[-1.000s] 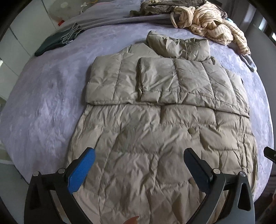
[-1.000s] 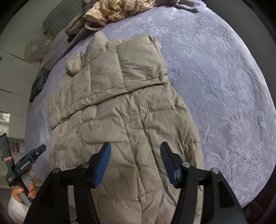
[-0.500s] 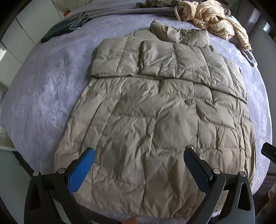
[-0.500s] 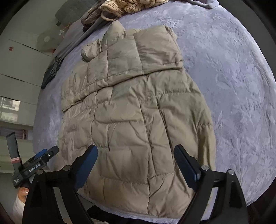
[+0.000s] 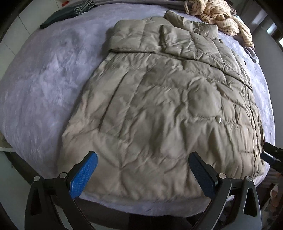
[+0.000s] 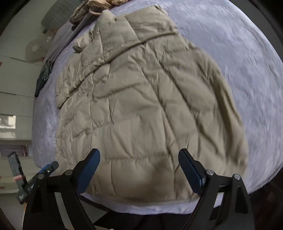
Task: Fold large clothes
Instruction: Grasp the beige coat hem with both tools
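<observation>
While hand-held grippers gape empty, quilted khaki coat lies flat, sleeves folded in.

Bed lay bare either side of coat; striped sweater and dark scarf crowded far edge.

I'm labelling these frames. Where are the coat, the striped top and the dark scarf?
coat [image 5: 159,109]: left wrist view, middle of its quilted body.
striped top [image 5: 217,16]: left wrist view, bunched middle.
dark scarf [image 5: 60,16]: left wrist view, folded middle.
</observation>
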`<state>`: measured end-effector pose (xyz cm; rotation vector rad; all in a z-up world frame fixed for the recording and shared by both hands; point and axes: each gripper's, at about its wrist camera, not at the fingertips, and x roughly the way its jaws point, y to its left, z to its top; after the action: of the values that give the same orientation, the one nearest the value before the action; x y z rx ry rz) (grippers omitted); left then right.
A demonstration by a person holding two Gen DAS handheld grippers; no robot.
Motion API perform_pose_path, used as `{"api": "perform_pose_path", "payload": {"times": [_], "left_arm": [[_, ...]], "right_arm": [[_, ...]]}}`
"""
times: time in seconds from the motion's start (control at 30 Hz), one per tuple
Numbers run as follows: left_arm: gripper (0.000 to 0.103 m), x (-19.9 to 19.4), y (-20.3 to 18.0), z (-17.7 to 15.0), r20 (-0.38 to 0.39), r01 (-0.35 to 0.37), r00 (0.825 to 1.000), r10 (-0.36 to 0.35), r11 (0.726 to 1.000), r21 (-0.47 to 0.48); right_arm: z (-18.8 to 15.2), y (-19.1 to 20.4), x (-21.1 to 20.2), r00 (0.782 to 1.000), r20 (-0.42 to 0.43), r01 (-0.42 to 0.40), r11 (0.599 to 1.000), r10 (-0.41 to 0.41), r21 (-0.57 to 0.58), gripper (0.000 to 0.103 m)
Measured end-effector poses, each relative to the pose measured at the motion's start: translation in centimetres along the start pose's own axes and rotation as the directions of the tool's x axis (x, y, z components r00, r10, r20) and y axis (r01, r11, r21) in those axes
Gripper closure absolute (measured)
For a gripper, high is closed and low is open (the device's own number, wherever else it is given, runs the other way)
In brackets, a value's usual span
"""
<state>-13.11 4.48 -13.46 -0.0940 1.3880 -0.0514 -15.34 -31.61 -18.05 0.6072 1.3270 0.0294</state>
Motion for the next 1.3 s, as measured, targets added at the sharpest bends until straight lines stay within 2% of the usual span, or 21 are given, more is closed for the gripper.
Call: {"api": "perform_pose_path", "payload": {"times": [0.23,0.53,0.77,0.83,1.0,1.1,1.2,1.3], "left_arm": [[0.0,-0.3,4.4,-2.4,-0.013,0.112,0.994,-0.112,0.993,-0.047],[0.0,-0.1,8.6,-4.3,-0.028,0.239,0.969,-0.246,0.958,-0.158],[0.0,0.3,10.1,-5.4,-0.068,0.278,0.954,-0.292,0.947,-0.162],[0.0,0.7,10.5,-5.9,-0.09,0.297,0.945,-0.315,0.94,-0.171],[0.0,3.3,10.7,-6.7,-0.147,0.383,0.893,-0.425,0.89,-0.249],[0.0,4.7,10.4,-6.6,-0.158,0.408,0.872,-0.464,0.866,-0.291],[0.0,5.3,10.2,-6.1,-0.13,0.412,0.872,-0.471,0.852,-0.322],[0.0,5.4,10.3,-5.4,-0.086,0.434,0.866,-0.493,0.826,-0.359]], "right_arm": [[-3.4,0.0,0.1,0.998,0.032,-0.057,0.996,0.055,0.075,0.011],[-6.5,-2.4,-0.8,0.988,0.103,-0.137,0.967,0.117,0.215,0.011],[-8.6,-5.9,-2.3,0.975,0.196,-0.168,0.93,0.107,0.327,0.011],[-9.4,-7.4,-2.5,0.972,0.213,-0.177,0.91,0.101,0.376,0.011],[-10.3,-9.7,-1.7,0.971,0.22,-0.194,0.858,0.098,0.475,0.011],[-10.2,-10.2,-0.5,0.969,0.216,-0.218,0.829,0.12,0.516,0.011],[-9.6,-10.3,0.7,0.96,0.233,-0.262,0.796,0.156,0.545,0.011],[-8.8,-10.0,1.5,0.938,0.272,-0.336,0.756,0.214,0.562,0.011]]}}
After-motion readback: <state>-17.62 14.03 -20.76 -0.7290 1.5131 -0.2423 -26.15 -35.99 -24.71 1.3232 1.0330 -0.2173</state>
